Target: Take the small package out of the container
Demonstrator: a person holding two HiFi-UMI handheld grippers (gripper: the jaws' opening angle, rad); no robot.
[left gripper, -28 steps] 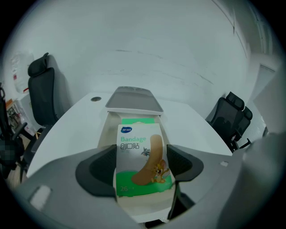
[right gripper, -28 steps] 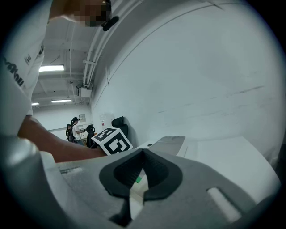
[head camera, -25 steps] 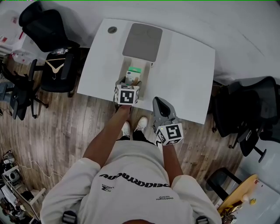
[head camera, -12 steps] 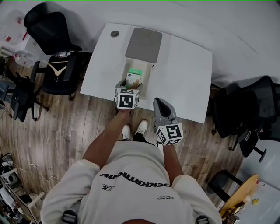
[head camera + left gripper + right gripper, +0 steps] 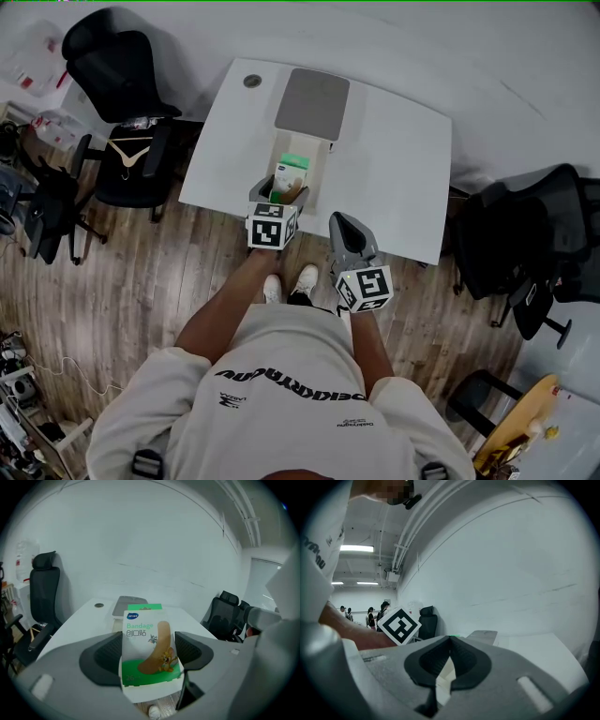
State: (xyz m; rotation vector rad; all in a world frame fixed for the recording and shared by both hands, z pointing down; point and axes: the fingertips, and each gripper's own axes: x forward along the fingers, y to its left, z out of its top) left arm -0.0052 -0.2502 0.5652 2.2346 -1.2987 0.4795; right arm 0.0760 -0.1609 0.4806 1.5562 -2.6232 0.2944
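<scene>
The small package (image 5: 148, 649) is a white and green bandage box with a cartoon plaster on it. My left gripper (image 5: 147, 654) is shut on it, one dark pad against each side, and holds it upright. In the head view the package (image 5: 292, 172) and the left gripper (image 5: 278, 193) hang over the table's near edge, just in front of the open white container (image 5: 320, 167). The container's grey lid (image 5: 312, 101) lies behind it. My right gripper (image 5: 340, 223) is shut and holds nothing, low by the table's near edge, right of the left one. Its jaws (image 5: 450, 641) meet.
The white table (image 5: 394, 159) has a round grommet (image 5: 252, 82) at its far left corner. Black office chairs stand to the left (image 5: 117, 75) and right (image 5: 525, 234). Wooden floor (image 5: 150, 281) lies below, and the person's shoes show under the left gripper.
My left gripper has drawn back towards the person with the package, from over the container to past the table's near edge. The right gripper has barely moved.
</scene>
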